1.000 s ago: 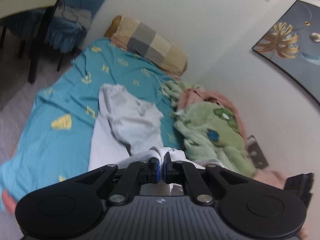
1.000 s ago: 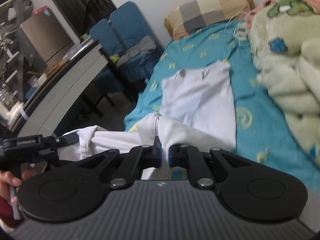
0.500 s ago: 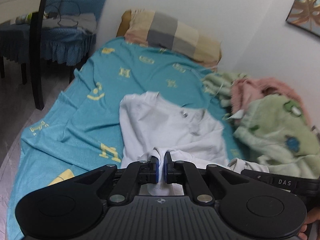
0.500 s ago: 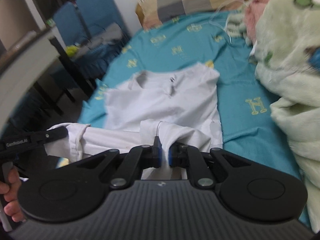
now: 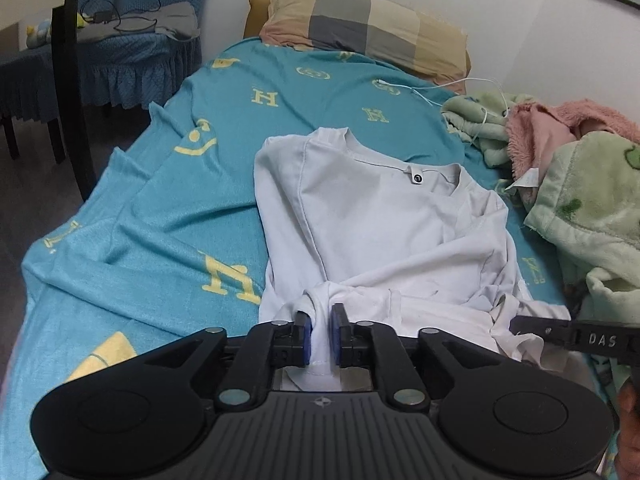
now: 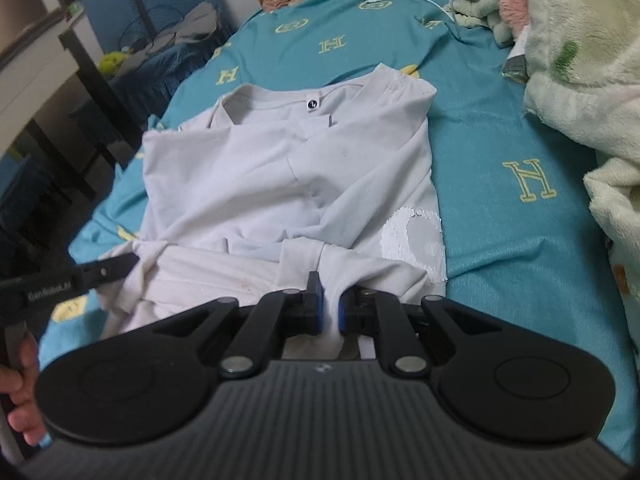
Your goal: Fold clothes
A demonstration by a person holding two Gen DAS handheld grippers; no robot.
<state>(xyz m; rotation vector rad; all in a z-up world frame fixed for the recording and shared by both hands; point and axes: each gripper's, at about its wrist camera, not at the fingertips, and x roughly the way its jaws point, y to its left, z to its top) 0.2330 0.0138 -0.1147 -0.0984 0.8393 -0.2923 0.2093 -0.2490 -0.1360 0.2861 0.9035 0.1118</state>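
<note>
White long-sleeved cotton shirt (image 5: 360,216) lies on the bed's teal sheet with yellow letter print (image 5: 140,248), collar toward the checked pillow (image 5: 372,32), sides already turned in. Left tongs (image 5: 319,330) pinch the near hem at one corner; right tongs (image 6: 329,307) pinch the other corner; both pressed tight on cloth.

Risks, as judged:
- Uneven carry toward the collar would skew the fold.
- Thin pinch of fabric may slip out mid-lift.
- Tucked sleeves could spill loose.
- Fluffy green blanket (image 6: 580,60) sits just beside the shirt; the right corner may snag it.
</note>
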